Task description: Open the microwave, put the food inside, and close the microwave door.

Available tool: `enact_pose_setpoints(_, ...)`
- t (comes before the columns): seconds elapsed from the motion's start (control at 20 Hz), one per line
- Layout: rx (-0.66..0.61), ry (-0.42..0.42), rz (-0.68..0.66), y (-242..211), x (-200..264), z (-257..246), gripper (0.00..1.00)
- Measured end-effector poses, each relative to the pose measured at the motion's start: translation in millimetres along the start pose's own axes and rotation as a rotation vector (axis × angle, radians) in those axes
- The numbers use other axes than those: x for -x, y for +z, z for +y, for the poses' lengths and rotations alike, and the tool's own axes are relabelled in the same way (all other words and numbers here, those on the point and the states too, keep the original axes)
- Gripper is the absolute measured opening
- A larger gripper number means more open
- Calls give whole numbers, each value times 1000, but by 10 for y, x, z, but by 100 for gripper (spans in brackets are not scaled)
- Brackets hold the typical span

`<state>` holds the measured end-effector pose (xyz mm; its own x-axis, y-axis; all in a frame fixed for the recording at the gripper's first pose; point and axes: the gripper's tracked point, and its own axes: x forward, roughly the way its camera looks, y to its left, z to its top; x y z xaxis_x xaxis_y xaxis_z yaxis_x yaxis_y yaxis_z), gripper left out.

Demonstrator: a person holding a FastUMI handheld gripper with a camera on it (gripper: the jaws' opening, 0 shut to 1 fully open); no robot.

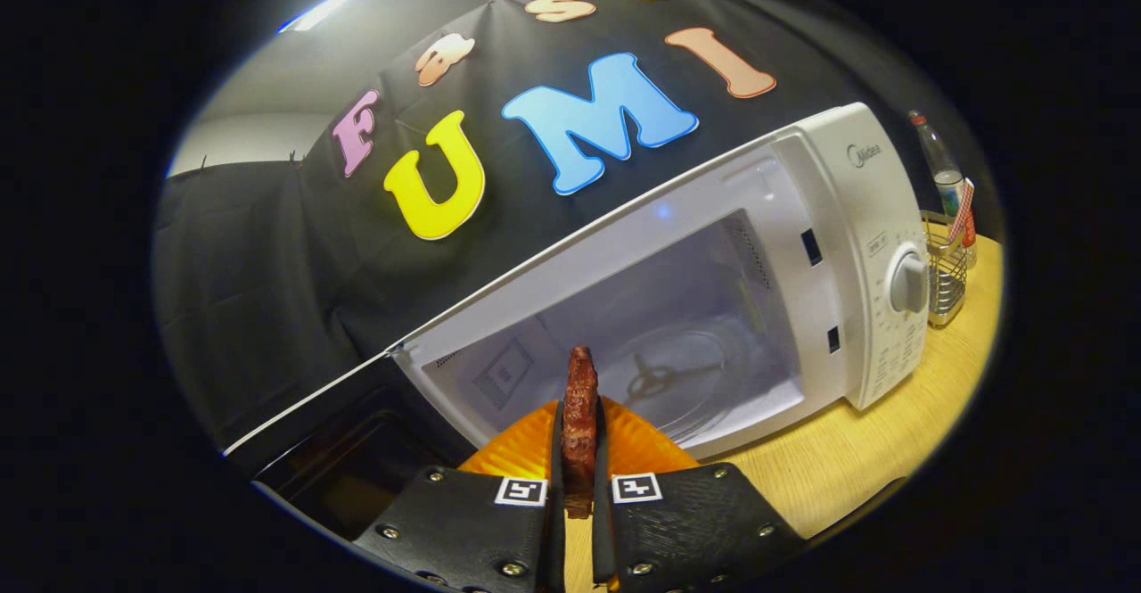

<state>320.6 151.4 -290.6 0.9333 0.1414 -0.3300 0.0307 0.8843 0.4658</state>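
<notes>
The gripper (579, 450) is tilted, so the whole scene leans, and it points toward the open microwave (713, 290). Its two fingers (463, 522) are closed tightly on a thin, reddish-brown piece of food (580, 415), which stands on its edge between them and rises a little above their tips. The food is held just in front of the oven opening, not yet inside the cavity.

The lower end of the food is hidden in the narrow gap between the fingers. The microwave door (348, 432) is swung open at the left of the cavity; it is dark and partly cut off, so its details are hard to make out. Inside, the glass turntable (686, 379) is seen faintly.

A small logo is on the control panel above the round dial (909, 283), but it is too small to read surely. Beyond the microwave, on the wooden tabletop (847, 459), stands a wire basket (947, 272) and a bottle (938, 165) whose label is not legible.
</notes>
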Motion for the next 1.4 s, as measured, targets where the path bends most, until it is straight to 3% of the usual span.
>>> enact_pose_setpoints(0.5,-22,-125,-50,-3,-748,-154,12)
enact_pose_setpoints(0.75,-18,-121,-81,-10,-924,-147,12)
enact_pose_setpoints(1.05,48,-212,-159,43,-1133,-445,28)
enact_pose_setpoints(1.2,129,-344,-144,42,-1121,-798,40)
enact_pose_setpoints(1.35,153,-313,-133,74,-1071,-754,40)
enact_pose_setpoints(1.4,169,-297,-137,87,-1038,-696,44)
